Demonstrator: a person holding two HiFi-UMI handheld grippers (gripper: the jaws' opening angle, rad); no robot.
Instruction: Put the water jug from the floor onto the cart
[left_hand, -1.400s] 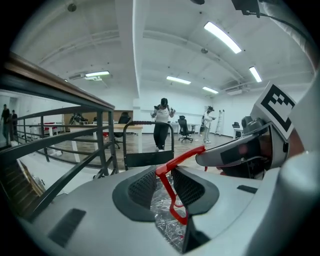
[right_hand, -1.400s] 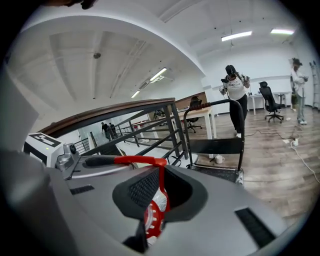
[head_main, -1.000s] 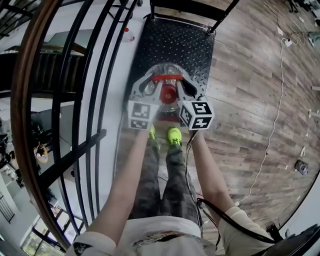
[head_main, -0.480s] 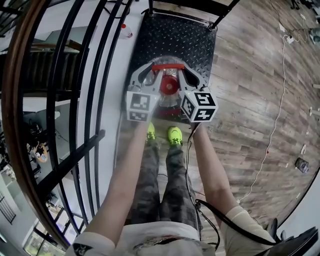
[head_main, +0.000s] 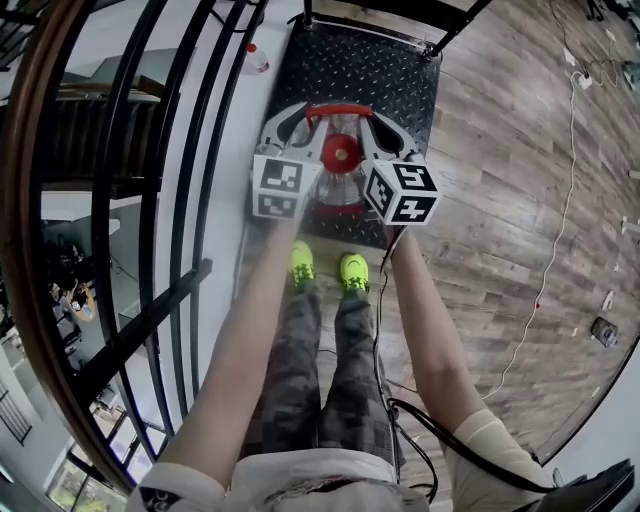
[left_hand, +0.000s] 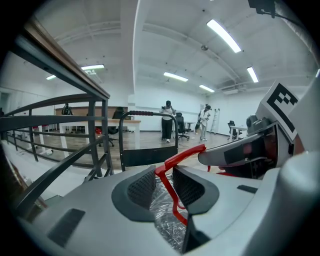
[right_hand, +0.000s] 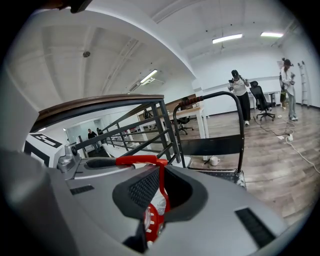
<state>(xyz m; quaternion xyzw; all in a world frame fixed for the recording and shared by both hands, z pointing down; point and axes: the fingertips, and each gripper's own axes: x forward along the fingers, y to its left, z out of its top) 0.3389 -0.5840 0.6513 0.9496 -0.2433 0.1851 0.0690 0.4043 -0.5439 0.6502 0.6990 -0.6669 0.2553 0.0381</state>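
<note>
Both grippers have the jug by its red handle. The right gripper is pinched tight on 1 end. The left gripper is set wider, its 2 pads clamping the other bend. The jug is over the near end of the cart; I can't tell if it touches the deck.

Head view looks steeply down; both gripper views face forward, seemingly sharing the cart

Water jug body mostly hidden behind the two marker cubes
</note>
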